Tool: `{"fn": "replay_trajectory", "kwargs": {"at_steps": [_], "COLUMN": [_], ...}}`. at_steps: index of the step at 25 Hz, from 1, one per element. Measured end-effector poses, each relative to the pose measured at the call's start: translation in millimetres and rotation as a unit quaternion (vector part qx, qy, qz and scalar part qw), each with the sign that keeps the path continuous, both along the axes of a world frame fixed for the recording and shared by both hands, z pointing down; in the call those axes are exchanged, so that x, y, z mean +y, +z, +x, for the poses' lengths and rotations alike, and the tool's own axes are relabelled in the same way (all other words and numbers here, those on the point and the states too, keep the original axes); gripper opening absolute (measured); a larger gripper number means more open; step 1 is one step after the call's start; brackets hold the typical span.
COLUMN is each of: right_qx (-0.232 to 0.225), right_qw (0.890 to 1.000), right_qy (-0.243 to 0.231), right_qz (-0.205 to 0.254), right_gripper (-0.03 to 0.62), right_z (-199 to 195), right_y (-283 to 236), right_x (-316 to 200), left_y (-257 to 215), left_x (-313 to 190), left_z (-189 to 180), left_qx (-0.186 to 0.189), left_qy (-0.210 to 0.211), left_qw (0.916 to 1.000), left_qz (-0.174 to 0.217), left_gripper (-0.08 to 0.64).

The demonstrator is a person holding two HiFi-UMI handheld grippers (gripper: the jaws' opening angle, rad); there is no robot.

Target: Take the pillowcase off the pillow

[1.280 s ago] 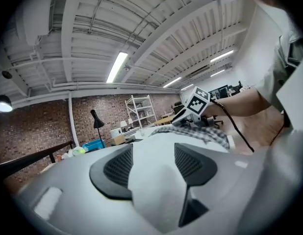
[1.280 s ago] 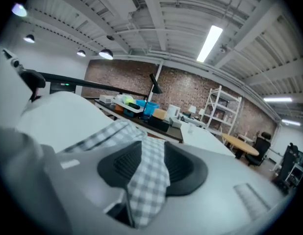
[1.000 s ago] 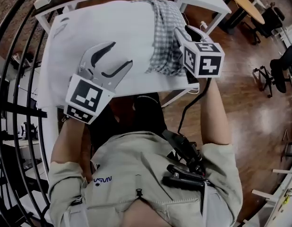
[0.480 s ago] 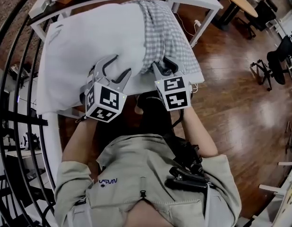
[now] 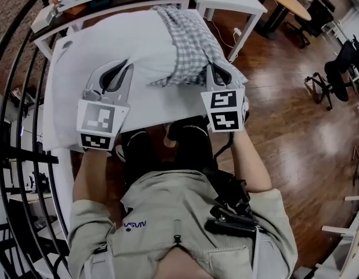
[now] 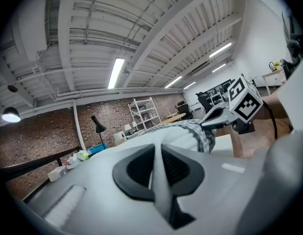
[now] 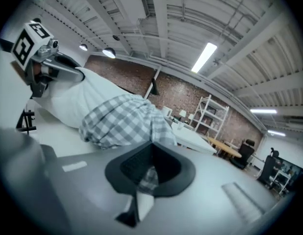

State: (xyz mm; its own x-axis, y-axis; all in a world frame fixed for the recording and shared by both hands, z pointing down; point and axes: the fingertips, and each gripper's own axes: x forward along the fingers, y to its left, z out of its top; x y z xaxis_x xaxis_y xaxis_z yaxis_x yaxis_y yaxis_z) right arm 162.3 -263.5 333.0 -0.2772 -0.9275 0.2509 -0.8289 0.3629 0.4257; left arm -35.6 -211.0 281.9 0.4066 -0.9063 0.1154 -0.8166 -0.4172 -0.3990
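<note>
Two grips have just closed: left gripper [image 5: 118, 68] pinches the pillow [image 5: 110, 39], right gripper [image 5: 218, 70] the pillowcase [image 5: 188, 39] covering its right end.

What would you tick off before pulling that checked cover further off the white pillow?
1. The left gripper holds the pillow: ok; its jaws have just closed, with white fabric pinched between them.
2. The right gripper holds the pillowcase: ok; its jaws have just closed on checked cloth.
3. The pillow lies on the table: ok.
4. The pillowcase is free to slide off: cannot tell; it sits bunched over the end nearer the right gripper.
</note>
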Motion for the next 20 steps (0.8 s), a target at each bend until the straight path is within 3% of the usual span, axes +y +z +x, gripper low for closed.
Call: {"fn": "replay_trajectory", "kwargs": {"at_steps": [4,9,15,20], "right_qx": [0.007,0.009,0.016,0.035], "right_qw": [0.999,0.998,0.992,0.986], "right_qy": [0.026,0.068,0.114,0.125], "right_qz": [0.021,0.006,-0.050,-0.099], "right_gripper": [0.008,0.008,0.008,0.008], "right_z": [23.1,57.4,84.1,95.5], "right_y": [-16.9,2.1,55.5,91.9], "right_x": [-11.3,-27.7,-54.7,-63.4], "left_y": [-18.9,-2.0,25.2,49.9], "left_x": [-3.3,1.0,1.8,9.3], "left_z": [-14.4,-20.5,-23.7,-29.2], "left_qx": [0.043,0.068,0.080,0.086], "left_qy": [0.000,0.016,0.006,-0.007], "left_qw": [0.9991,0.9970,0.9951,0.9930], "left_qz": [-0.003,-0.031,-0.057,-0.081], "left_gripper": [0.019,0.017,0.014,0.014]}}
